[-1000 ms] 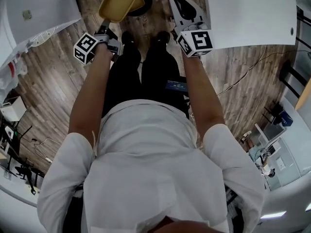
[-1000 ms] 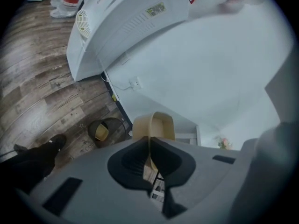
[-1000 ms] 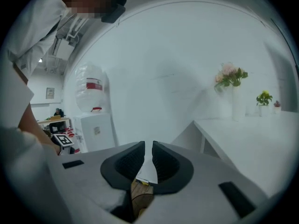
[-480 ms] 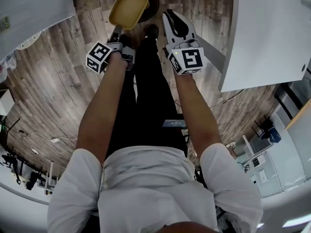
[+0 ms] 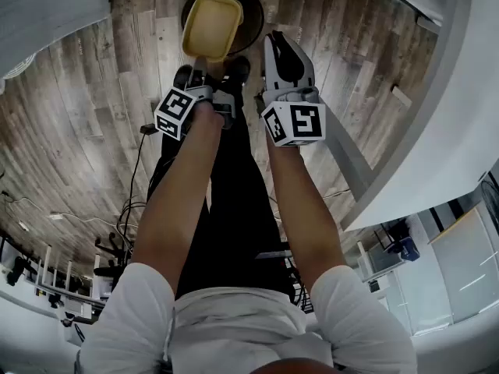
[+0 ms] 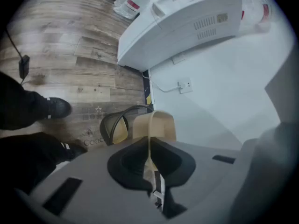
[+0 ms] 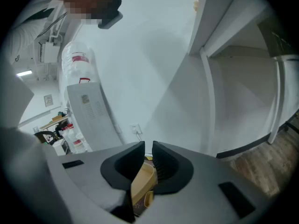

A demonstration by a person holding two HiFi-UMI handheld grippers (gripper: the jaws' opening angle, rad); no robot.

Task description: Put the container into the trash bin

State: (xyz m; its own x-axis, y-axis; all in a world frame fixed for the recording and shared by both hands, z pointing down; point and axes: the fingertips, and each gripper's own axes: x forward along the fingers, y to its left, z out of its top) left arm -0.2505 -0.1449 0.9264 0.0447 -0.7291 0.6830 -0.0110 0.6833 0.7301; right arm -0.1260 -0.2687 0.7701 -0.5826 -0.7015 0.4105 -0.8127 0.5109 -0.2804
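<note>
A tan, rounded-rectangular container (image 5: 210,26) hangs over the dark round trash bin (image 5: 251,10) on the wood floor. My left gripper (image 5: 207,67) is shut on the container's near rim. In the left gripper view that rim (image 6: 154,125) runs edge-on between the jaws of the left gripper (image 6: 149,146), and the bin (image 6: 114,127) stands just beyond, with something yellowish inside. My right gripper (image 5: 274,41) hangs beside the container, apart from it. In its own view the right gripper (image 7: 148,148) has its jaws nearly together, with a tan piece (image 7: 142,183) between them; what it is I cannot tell.
The person's legs and black shoes (image 6: 53,108) stand by the bin. A white machine (image 6: 182,22) stands against the white wall (image 6: 219,92) behind it. A white table's leg (image 5: 351,162) is at the right. Cables (image 5: 140,142) trail on the floor at the left.
Both grippers have sunk toward the floor. The container has come from the bin's left edge to over its mouth. Neither gripper's jaws have changed.
</note>
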